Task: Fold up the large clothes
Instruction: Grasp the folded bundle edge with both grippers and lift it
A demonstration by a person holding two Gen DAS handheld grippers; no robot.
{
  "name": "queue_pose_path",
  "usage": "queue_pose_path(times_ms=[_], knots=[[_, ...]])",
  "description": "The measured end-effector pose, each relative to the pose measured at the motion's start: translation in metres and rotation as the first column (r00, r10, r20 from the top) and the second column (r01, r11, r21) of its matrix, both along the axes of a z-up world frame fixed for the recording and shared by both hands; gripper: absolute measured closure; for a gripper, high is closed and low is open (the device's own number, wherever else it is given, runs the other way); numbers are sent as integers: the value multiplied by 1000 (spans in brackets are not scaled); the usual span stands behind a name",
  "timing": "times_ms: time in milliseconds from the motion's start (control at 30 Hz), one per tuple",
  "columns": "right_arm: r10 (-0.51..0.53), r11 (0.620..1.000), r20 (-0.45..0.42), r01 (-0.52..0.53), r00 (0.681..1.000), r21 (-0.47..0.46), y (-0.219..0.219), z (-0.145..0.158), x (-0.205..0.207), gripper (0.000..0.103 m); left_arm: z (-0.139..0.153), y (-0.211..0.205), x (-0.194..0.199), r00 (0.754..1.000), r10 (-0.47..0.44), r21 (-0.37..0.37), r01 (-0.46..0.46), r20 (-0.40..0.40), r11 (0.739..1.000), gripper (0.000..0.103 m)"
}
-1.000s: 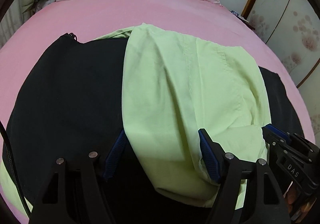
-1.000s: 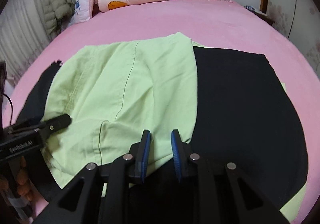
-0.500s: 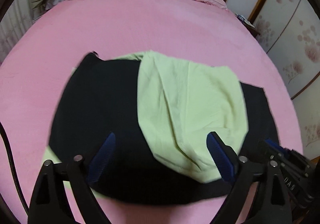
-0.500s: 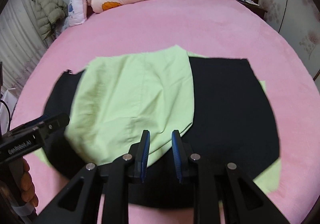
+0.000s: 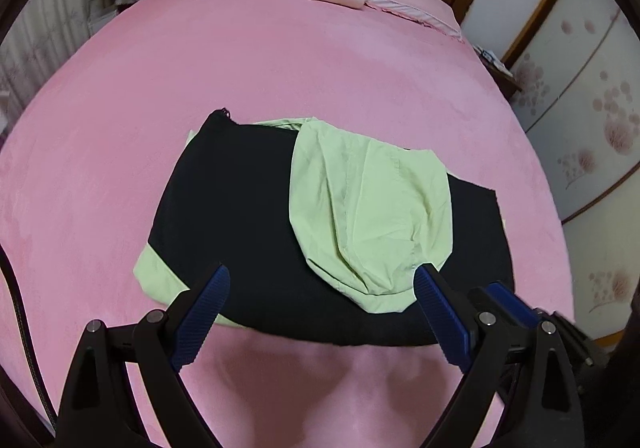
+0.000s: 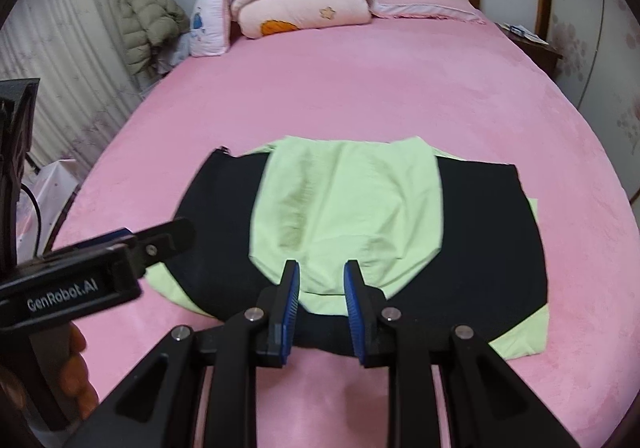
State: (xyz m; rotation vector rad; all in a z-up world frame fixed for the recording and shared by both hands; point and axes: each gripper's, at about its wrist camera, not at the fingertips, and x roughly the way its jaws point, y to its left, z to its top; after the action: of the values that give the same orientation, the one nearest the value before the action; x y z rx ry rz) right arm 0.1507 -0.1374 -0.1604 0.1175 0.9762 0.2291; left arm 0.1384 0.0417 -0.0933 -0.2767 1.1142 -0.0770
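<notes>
Garment folded flat on pink bed

Pink plush bed [image 5: 320,60] spreads wide and bare all round the black-and-green garment [image 5: 248,216]. Since a second ago both claws have lifted away, the bundle shrinking below. Left claw [image 5: 320,312] gapes, released; right claw [image 6: 322,304] stands narrowly parted, empty. Soft lime panel [image 6: 344,208] lies rumpled over smooth black.

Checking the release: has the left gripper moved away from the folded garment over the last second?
Yes. The left gripper has pulled up and back from the green-and-black garment, which now looks smaller against the pink bedspread.
</notes>
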Motion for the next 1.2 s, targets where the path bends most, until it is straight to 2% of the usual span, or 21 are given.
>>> queue_pose_path(times_ms=[100, 200, 367, 467, 700, 900, 967, 1067, 1133, 1167, 1200], knots=[[11, 1000, 15, -11, 1000, 1, 14, -7, -4, 80, -12, 11, -9, 999, 38, -53, -39, -7, 998, 10], [21, 1000, 12, -21, 1000, 9, 22, -17, -6, 80, -37, 28, -25, 993, 111, -109, -113, -27, 988, 10], [41, 999, -34, -41, 999, 18, 32, -45, -5, 80, -98, 54, -48, 972, 197, -191, -218, -125, 957, 10], [49, 999, -45, -49, 998, 6, 37, -58, -3, 80, -129, 68, -55, 959, 240, -244, -272, -151, 931, 10], [45, 999, -44, -44, 998, 22, 40, -79, 2, 80, -179, 96, -54, 939, 326, -380, -341, -106, 860, 10], [31, 1000, 0, -31, 1000, 4, 41, -89, 3, 80, -189, 99, -37, 945, 325, -411, -290, 17, 864, 11], [22, 1000, 7, -22, 1000, -4, 40, -91, 7, 80, -188, 101, -27, 939, 338, -434, -283, 55, 856, 11], [4, 1000, 41, -3, 999, -9, 37, -90, 13, 80, -181, 102, -15, 927, 360, -454, -276, 109, 847, 23], [-14, 1000, 72, 15, 997, -15, 35, -88, 18, 80, -178, 100, -7, 920, 369, -448, -277, 132, 850, 51], [-25, 999, 90, 27, 996, -19, 34, -86, 21, 80, -177, 98, -4, 920, 368, -436, -279, 134, 856, 60], [-31, 999, 102, 34, 994, -23, 33, -85, 23, 80, -177, 97, -1, 920, 368, -431, -280, 135, 858, 75]])
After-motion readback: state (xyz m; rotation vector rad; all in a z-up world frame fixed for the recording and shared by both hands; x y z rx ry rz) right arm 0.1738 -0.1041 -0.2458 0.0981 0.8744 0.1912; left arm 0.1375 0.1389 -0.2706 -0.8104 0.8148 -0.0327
